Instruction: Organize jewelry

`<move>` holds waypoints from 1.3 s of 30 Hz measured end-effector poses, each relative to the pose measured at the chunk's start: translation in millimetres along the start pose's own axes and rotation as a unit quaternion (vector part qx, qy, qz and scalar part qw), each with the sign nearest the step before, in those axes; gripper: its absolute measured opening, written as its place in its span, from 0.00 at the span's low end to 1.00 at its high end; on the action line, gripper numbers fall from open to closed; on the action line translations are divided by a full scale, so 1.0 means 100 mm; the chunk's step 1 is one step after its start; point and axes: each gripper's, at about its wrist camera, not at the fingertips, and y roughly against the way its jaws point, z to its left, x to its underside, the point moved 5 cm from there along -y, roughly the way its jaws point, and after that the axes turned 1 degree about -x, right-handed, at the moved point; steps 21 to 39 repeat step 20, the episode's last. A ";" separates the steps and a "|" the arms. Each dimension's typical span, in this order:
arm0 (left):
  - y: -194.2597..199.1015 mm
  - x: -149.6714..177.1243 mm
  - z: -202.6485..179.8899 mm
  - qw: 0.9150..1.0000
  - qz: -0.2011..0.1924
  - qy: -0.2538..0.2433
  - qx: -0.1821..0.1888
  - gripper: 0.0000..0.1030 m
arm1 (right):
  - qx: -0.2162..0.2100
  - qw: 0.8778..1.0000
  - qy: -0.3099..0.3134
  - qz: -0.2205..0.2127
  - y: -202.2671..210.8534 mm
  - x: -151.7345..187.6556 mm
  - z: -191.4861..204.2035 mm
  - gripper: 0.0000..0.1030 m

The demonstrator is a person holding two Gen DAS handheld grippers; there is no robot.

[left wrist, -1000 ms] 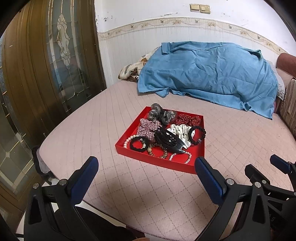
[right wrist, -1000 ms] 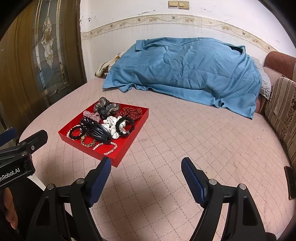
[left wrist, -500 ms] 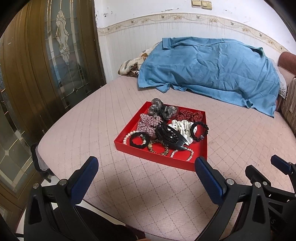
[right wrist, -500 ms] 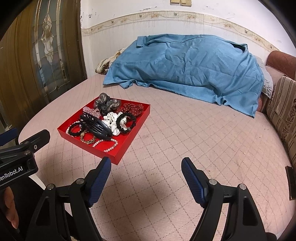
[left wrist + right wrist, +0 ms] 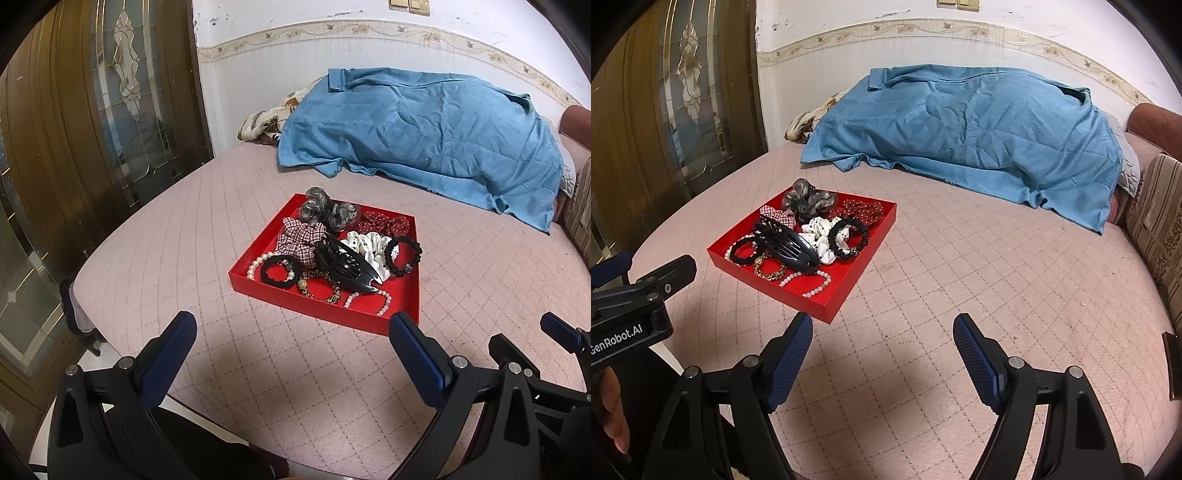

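Pink quilted bed (image 5: 184, 258) fills your view, with a blue blanket (image 5: 424, 136) heaped at the far side against the white wall and a dark wooden door with patterned glass (image 5: 122, 110) on the left.

On the bed, ahead of you, sits a red tray (image 5: 325, 308) holding the jewelry and hair pieces. At its far edge lie a grey scrunchie (image 5: 325, 210) and a red dotted scrunchie (image 5: 384, 223). A checked scrunchie (image 5: 299, 238) and a white scrunchie (image 5: 364, 245) lie in the middle, with a big black hair claw (image 5: 347, 267) resting across them. A black beaded band (image 5: 403, 255) lies on the right, overlapping the white scrunchie. Near the front rim you see a black hair tie (image 5: 277, 271), a leopard-print band (image 5: 319, 290) and a pearl bracelet (image 5: 369, 299); more pearls show at the left edge.

Your left gripper (image 5: 291, 343) hovers over the bed just short of the tray's near rim, jaws spread wide and holding nothing. Your right gripper (image 5: 882, 341) hangs over bare quilt to the right of the tray's near corner, also wide apart with nothing between its pads.
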 end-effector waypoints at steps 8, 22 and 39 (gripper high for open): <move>-0.04 -0.03 0.05 1.000 0.003 0.008 0.000 1.00 | -0.006 1.000 0.000 0.000 -0.02 -0.01 0.01 0.80; -0.15 -0.07 -0.18 1.000 0.011 -0.003 0.004 1.00 | -0.012 1.000 -0.016 0.009 -0.12 0.03 -0.12 0.80; -0.15 -0.07 -0.18 1.000 0.011 -0.003 0.004 1.00 | -0.012 1.000 -0.016 0.009 -0.12 0.03 -0.12 0.80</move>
